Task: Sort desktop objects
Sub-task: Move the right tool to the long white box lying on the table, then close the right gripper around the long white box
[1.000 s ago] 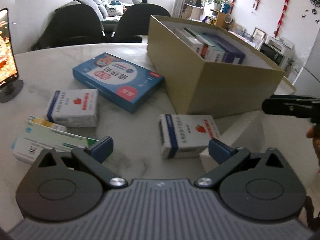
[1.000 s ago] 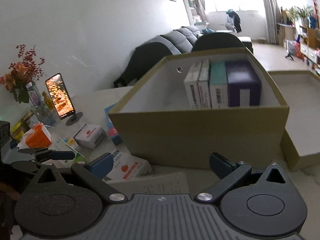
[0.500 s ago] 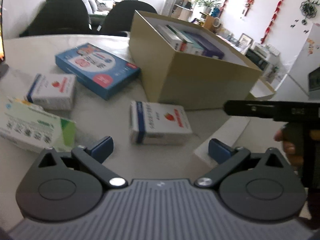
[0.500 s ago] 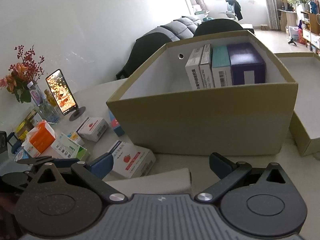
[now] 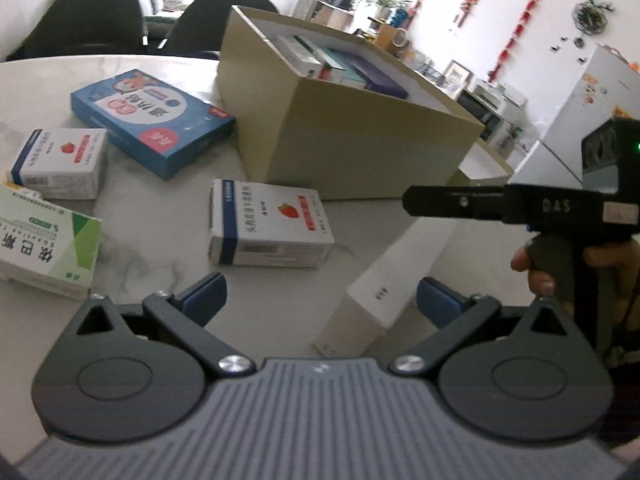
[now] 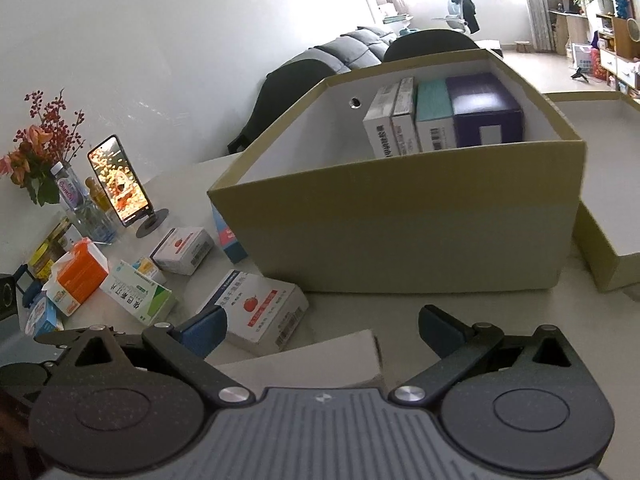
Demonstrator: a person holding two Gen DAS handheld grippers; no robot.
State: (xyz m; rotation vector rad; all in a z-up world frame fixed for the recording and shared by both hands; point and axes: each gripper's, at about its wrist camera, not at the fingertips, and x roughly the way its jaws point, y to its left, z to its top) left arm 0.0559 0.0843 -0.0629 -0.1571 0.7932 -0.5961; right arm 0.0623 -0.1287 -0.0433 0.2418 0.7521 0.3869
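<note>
While both tools (image 5: 321,295) (image 6: 322,326) hover spread, a white box (image 5: 382,280) lies below them near the carton (image 6: 400,236).

"DAS" is printed on the right tongs (image 5: 556,206).

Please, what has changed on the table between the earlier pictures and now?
The left tongs have moved forward and to the right, closer to the strawberry box and the plain white box. The right tongs have come nearer the cardboard box, the white box now between their open fingers. Nothing was gripped or released; the boxes on the table lie as before.
</note>
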